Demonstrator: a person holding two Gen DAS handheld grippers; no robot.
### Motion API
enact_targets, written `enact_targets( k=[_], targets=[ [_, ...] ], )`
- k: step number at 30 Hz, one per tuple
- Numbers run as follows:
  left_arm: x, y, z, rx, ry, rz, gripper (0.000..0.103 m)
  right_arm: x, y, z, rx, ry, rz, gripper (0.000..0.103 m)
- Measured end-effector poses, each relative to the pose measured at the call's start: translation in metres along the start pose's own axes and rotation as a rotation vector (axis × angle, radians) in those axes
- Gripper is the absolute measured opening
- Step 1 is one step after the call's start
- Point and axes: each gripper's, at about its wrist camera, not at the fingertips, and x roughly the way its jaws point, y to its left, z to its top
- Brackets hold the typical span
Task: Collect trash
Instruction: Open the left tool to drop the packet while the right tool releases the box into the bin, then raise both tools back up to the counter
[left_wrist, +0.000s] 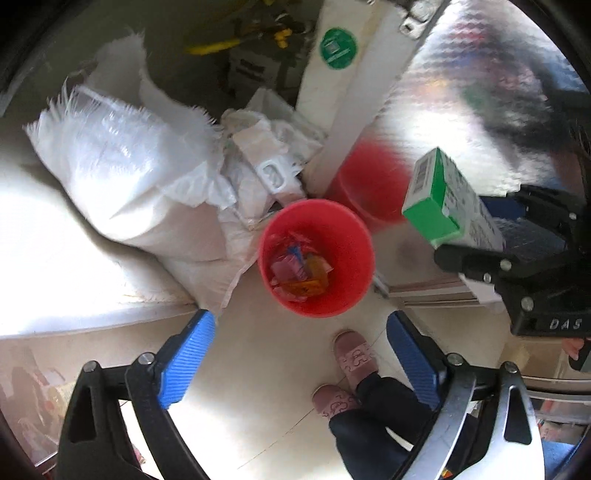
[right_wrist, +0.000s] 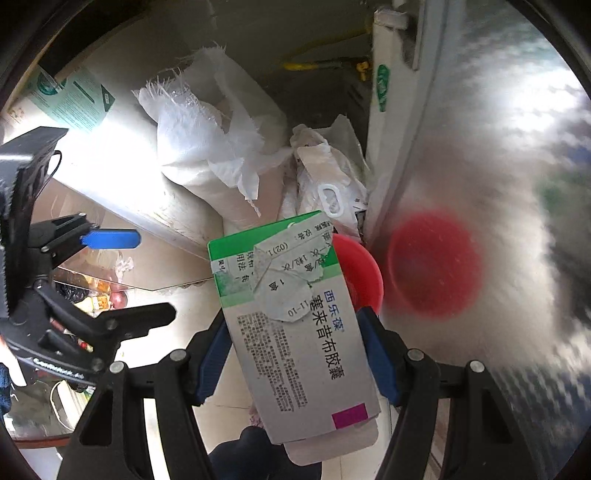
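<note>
Box (right_wrist: 295, 325) clamped between right gripper (right_wrist: 295, 354) pads; left gripper (left_wrist: 295, 365) agape, empty, above red bin (left_wrist: 316, 258).

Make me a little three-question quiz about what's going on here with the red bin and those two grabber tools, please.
1. True or false: the left gripper is holding a piece of trash.
2. What does the right gripper hold? A) a white sack B) a green and white medicine box C) a slipper
3. Fill in: the red bin stands on the floor and already holds some colourful ____.

Key
1. False: its blue pads stand wide apart above the bin with nothing between them.
2. B: the medicine box is clamped between the pads.
3. Wrappers, lying at the bottom of the bin.
</note>
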Motion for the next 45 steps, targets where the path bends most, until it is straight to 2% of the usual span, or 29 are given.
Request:
enact_targets(
  k=[2, 3, 13, 15, 17, 18, 20, 24, 33, 39, 45],
  targets=[
    [0.004, 0.002, -0.002, -0.006, -0.003, 0.025, 0.098, 0.01, 0.002, 0.003, -0.018, 0.007, -0.001, 0.065],
    [0.005, 0.004, -0.003, -0.009, -0.001, 0.025, 0.103, 0.016, 0.002, 0.004, -0.029, 0.006, -0.002, 0.065],
    [0.013, 0.016, -0.007, -0.03, 0.005, 0.063, 0.103, 0.045, 0.004, 0.012, -0.091, 0.028, -0.045, 0.067],
    [0.014, 0.016, -0.008, -0.032, 0.008, 0.071, 0.103, 0.048, 0.002, 0.011, -0.093, 0.04, -0.052, 0.071],
    [0.014, 0.015, -0.009, -0.031, 0.008, 0.073, 0.103, 0.047, 0.002, 0.009, -0.109, 0.033, -0.07, 0.09],
    [0.014, 0.015, -0.01, -0.029, 0.007, 0.074, 0.103, 0.046, 0.001, 0.007, -0.117, 0.029, -0.082, 0.093],
    [0.013, 0.013, -0.012, -0.024, 0.006, 0.076, 0.103, 0.044, 0.0, 0.004, -0.121, 0.026, -0.095, 0.098],
    [0.008, 0.009, -0.017, -0.023, 0.007, 0.078, 0.103, 0.04, -0.005, 0.001, -0.099, 0.029, -0.09, 0.1],
    [-0.048, -0.008, -0.038, -0.052, -0.043, 0.091, 0.103, -0.012, 0.013, -0.014, -0.111, -0.009, -0.081, 0.102],
    [-0.115, -0.017, -0.048, -0.089, -0.086, 0.091, 0.103, -0.07, 0.038, -0.02, -0.146, -0.039, -0.074, 0.102],
    [-0.186, -0.02, -0.055, -0.174, -0.137, 0.086, 0.103, -0.138, 0.063, -0.025, -0.18, -0.083, -0.094, 0.102]
  ],
)
